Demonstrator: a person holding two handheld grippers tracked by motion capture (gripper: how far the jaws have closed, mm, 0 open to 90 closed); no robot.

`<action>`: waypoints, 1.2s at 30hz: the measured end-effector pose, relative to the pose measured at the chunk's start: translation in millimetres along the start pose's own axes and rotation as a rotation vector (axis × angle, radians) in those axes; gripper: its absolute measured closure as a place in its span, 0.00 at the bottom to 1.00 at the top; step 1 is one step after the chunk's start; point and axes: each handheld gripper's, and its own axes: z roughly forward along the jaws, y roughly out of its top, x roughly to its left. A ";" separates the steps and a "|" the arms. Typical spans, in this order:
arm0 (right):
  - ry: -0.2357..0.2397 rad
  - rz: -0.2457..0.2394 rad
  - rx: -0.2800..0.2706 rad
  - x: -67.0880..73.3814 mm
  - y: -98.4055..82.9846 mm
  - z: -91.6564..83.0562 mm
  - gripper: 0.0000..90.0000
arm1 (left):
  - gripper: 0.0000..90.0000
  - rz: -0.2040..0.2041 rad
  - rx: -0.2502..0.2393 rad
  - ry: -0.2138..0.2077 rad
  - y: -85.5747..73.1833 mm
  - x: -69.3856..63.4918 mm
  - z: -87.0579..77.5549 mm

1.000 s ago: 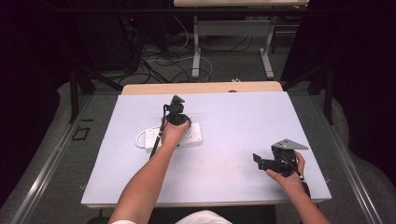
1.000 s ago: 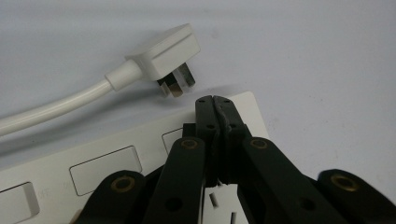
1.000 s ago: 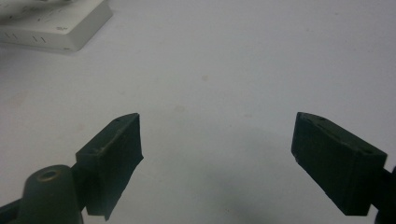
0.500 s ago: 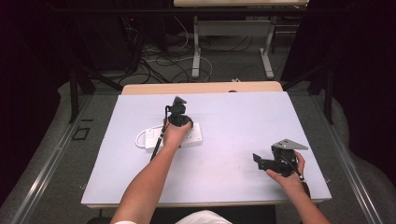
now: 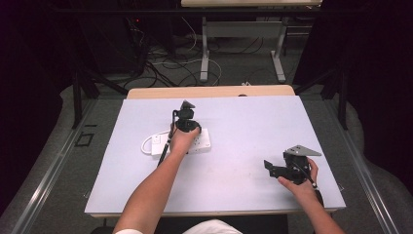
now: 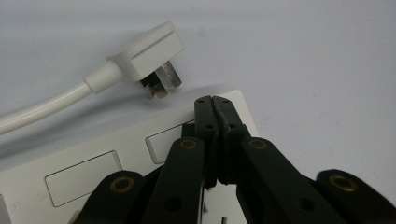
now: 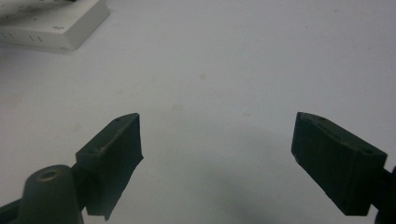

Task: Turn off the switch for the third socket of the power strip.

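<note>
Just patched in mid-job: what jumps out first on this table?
The white power strip left of the table's middle, with the left gripper shut, its tips over the strip's end. Just beyond that end lies the strip's own white plug, unplugged, prongs showing. Toward the near right, the right gripper hangs wide open over bare tabletop.

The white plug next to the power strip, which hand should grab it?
Probably the left. The left gripper sits shut over the power strip, close to the plug. The right gripper is open but far off.
</note>
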 end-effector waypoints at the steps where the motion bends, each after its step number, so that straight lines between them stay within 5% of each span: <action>1: 0.000 0.000 0.000 0.0 0.0 0.0 0.17 | 1.00 0.000 -0.005 0.004 -0.2 -0.2 0.0; 17: -0.004 0.004 0.005 -4.1 -1.9 1.4 0.17 | 0.94 0.017 -0.085 0.016 2.0 3.3 -6.5; 36: 0.001 0.004 0.002 -4.1 -1.0 2.5 0.17 | 0.71 0.084 -0.137 0.005 1.7 -5.0 -20.6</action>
